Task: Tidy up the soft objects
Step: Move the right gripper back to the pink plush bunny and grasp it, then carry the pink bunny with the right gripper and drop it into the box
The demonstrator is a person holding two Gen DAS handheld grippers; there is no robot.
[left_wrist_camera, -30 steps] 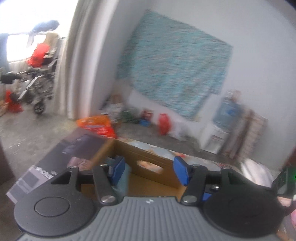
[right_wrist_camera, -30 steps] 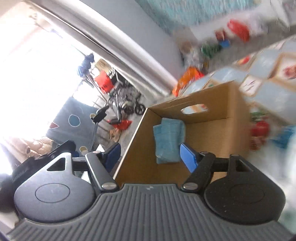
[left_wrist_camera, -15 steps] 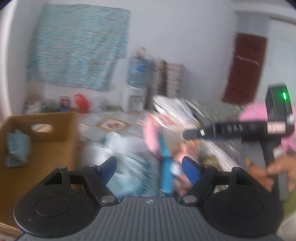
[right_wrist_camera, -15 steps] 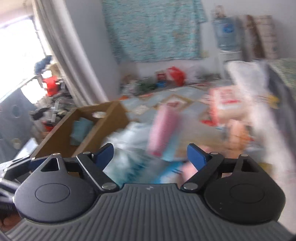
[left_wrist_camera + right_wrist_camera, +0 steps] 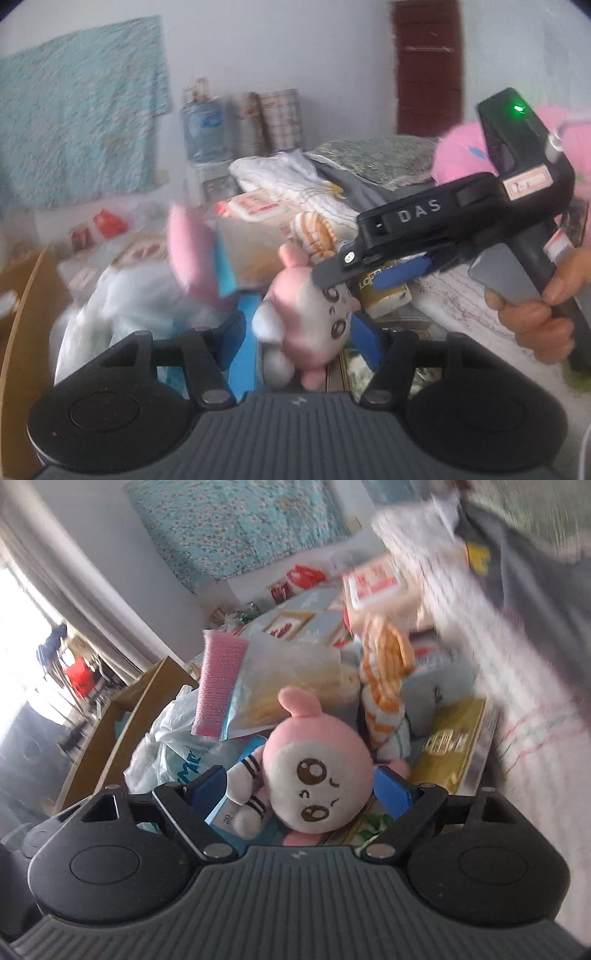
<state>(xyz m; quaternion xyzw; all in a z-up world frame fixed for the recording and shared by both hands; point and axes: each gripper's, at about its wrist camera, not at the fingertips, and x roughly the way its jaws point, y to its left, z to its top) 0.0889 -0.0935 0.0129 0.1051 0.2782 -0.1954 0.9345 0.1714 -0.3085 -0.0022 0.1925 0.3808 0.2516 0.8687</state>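
A pink and white plush doll with big brown eyes lies on a pile of soft things; it also shows in the left wrist view. My right gripper is open with its blue fingers on either side of the doll's head, not pressing it. My left gripper is open and sits low in front of the same doll. The right gripper's body reaches in from the right in the left wrist view. An orange striped plush and a pink fuzzy item lie behind the doll.
A cardboard box stands to the left of the pile. White plastic bags, a gold box and packaged goods crowd around the doll. A water jug and rolls stand by the far wall.
Both grippers swung away from the cardboard box with the blue cloth and over to the pile. Both now frame the pink plush doll.
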